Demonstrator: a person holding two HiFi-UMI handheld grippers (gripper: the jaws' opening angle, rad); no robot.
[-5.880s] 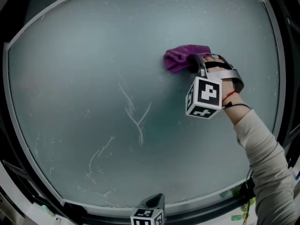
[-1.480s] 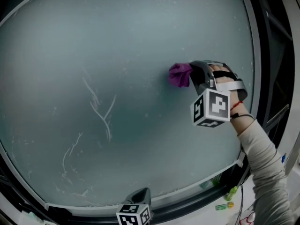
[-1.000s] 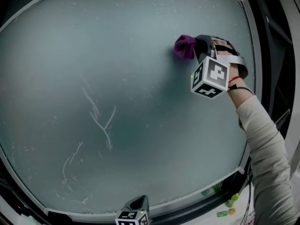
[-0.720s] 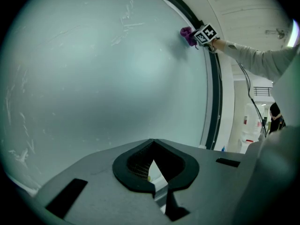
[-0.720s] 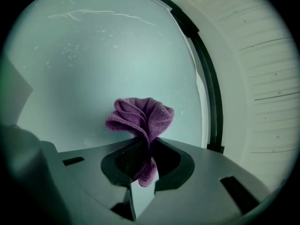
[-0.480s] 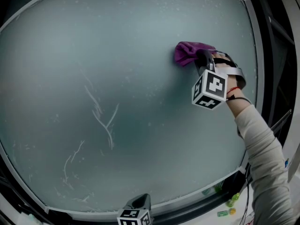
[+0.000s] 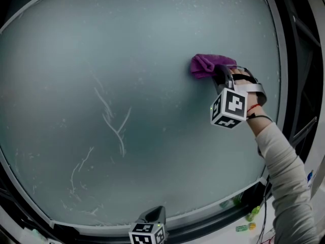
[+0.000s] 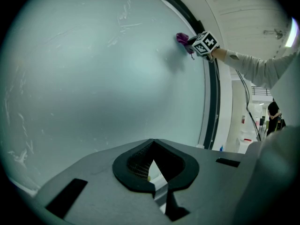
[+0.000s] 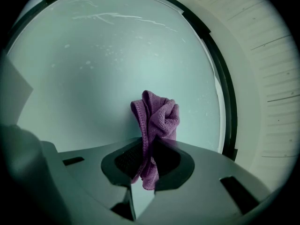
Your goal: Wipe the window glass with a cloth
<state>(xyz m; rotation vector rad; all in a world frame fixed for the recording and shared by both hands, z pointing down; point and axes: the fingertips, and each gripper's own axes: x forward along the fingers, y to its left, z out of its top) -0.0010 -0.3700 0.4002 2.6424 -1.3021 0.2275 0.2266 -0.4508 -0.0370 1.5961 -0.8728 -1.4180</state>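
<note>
The frosted window glass (image 7: 127, 85) fills the head view, with thin white streaks (image 7: 114, 123) left of its middle. A purple cloth (image 7: 208, 65) is bunched against the glass at the upper right. My right gripper (image 7: 219, 74) is shut on the purple cloth (image 9: 157, 121) and presses it to the pane. My left gripper (image 7: 152, 226) shows only its marker cube at the bottom edge. In the left gripper view its jaws (image 8: 152, 172) stand together with nothing between them, away from the glass (image 8: 93, 69). That view also shows the cloth (image 8: 183, 37) far off.
A dark window frame (image 7: 284, 85) runs down the right side and along the bottom (image 7: 203, 222). Small green and yellow items (image 7: 249, 222) lie below the frame at lower right. A white panelled wall (image 9: 267, 69) sits right of the frame.
Over the last seconds my right gripper swept the cloth up the pane, then slightly down and right. The cloth is more spread than a second ago. The left gripper stayed low.
</note>
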